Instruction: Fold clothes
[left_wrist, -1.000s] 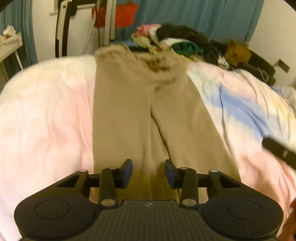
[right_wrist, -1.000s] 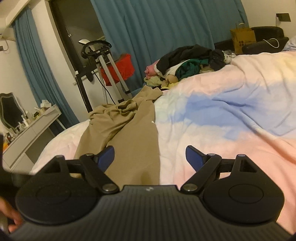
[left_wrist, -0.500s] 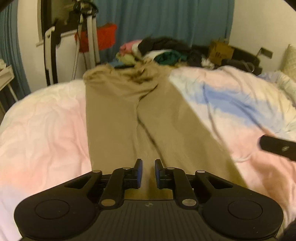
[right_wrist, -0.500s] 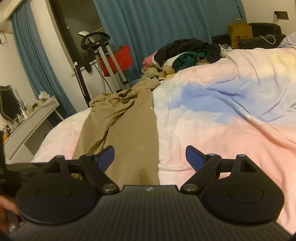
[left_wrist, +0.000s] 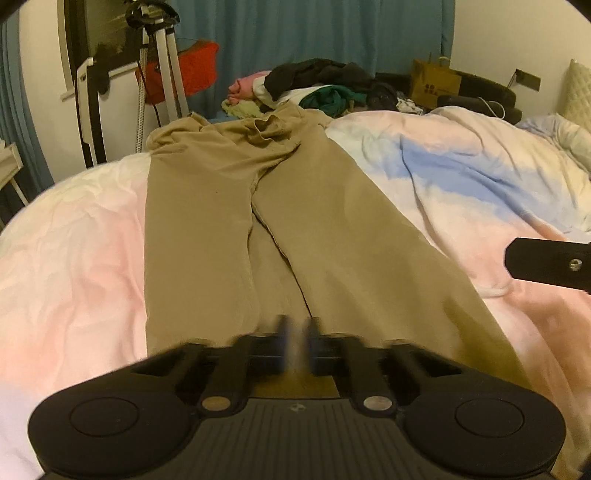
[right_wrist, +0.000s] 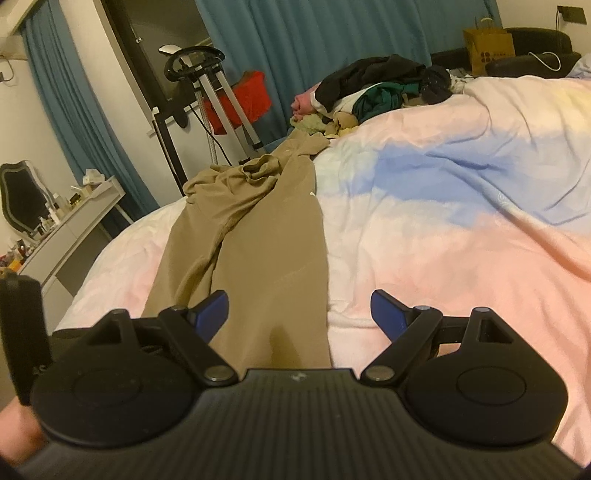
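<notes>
Trousers (left_wrist: 258, 229), tan, lie flat mid-frame on pastel duvet (left_wrist: 461, 177), waist toward upper centre. Left gripper (left_wrist: 295, 341) at lower centre, blurred, jaws pressed together over the hems; grip unclear. Right gripper (right_wrist: 299, 314) spread wide over right leg.

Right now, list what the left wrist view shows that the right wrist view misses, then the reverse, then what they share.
Only the left wrist view: the left claw, blurred, shut over the tan trousers, both legs seen lengthwise, plus a quilted pillow.

Only the right wrist view: the right claw, open above one trouser hem, and a white dressing table with a mirror.

Both: the trousers on the pastel duvet, the clothes pile, blue curtains, the brown paper bag.
</notes>
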